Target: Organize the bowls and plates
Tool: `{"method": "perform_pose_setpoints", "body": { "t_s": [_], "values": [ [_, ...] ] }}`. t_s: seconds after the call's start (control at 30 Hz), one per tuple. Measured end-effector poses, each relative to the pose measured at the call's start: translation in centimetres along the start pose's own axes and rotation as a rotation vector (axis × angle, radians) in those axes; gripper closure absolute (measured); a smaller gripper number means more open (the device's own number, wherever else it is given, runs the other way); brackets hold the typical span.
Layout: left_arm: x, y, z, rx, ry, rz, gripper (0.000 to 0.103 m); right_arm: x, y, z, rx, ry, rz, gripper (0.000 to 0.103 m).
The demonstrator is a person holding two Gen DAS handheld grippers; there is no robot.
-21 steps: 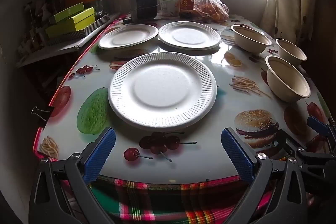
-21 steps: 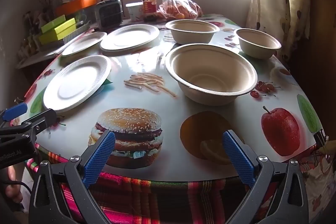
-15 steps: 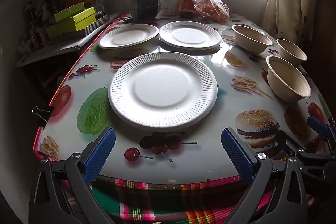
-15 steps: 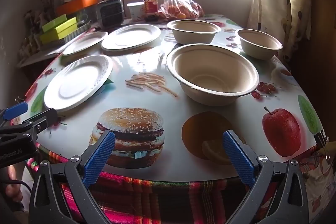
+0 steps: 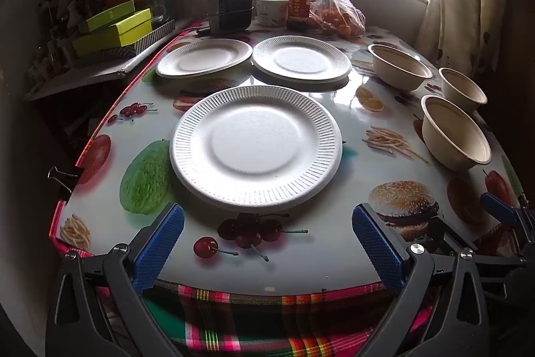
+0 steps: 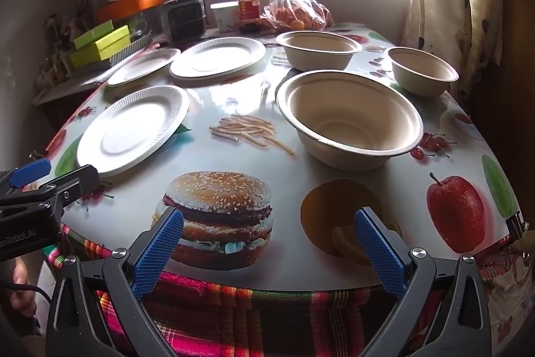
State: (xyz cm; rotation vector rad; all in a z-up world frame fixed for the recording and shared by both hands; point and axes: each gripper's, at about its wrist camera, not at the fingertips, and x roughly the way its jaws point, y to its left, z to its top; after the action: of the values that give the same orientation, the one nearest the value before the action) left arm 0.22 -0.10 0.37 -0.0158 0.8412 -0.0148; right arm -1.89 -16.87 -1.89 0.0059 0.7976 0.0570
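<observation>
White plates sat apart: near plate (image 5: 255,148) mid-frame, two more (image 5: 204,57) (image 5: 301,58) above it. Bowls (image 6: 349,117) lay right of centre. Left gripper (image 5: 267,238) and right gripper (image 6: 269,241) were both wide open, holding nothing. Stacking had not started; next, I think, grab the near plate's rim.

A: Where does the left view look from?

B: From low at the desk's (image 5: 334,260) near edge, facing the window, close over the nearest plate (image 5: 255,148).

A: And the right view?

B: Same edge, same facing, further right, close to the big bowl (image 6: 349,119).

A: What do they share?

B: Both take in all the plates and bowls, and each catches the other tongs at its side edge.
</observation>
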Motion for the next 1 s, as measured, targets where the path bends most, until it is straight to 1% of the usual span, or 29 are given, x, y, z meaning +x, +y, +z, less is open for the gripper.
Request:
{"method": "perform_pose_setpoints", "body": {
  "t_s": [0.13, 0.23, 0.43, 0.53, 0.73, 1.0],
  "values": [
    [-0.25, -0.33, -0.04, 0.015, -0.014, -0.003, 0.002, 0.01, -0.12, 0.08, 0.008, 0.000, 0.002, 0.000],
    [-0.32, -0.18, 0.01, -0.001, -0.011, -0.021, 0.002, 0.03, -0.21, 0.15, 0.008, 0.001, 0.000, 0.000],
    [-0.35, -0.14, 0.16, -0.004, -0.007, -0.009, 0.002, -0.09, -0.34, 0.25, 0.008, -0.003, -0.013, 0.000],
    [-0.45, -0.12, 0.19, -0.010, -0.012, -0.028, 0.002, -0.28, -0.45, 0.35, 0.008, -0.008, -0.023, 0.000],
    [-0.89, -0.17, 0.38, -0.001, -0.036, 0.004, 0.002, -0.50, -0.62, 0.51, 0.012, -0.018, -0.027, 0.000],
    [-1.03, 0.01, 0.44, -0.001, -0.048, 0.023, 0.002, -0.79, -0.48, 0.61, 0.010, -0.034, -0.033, 0.000]
  ]
}}
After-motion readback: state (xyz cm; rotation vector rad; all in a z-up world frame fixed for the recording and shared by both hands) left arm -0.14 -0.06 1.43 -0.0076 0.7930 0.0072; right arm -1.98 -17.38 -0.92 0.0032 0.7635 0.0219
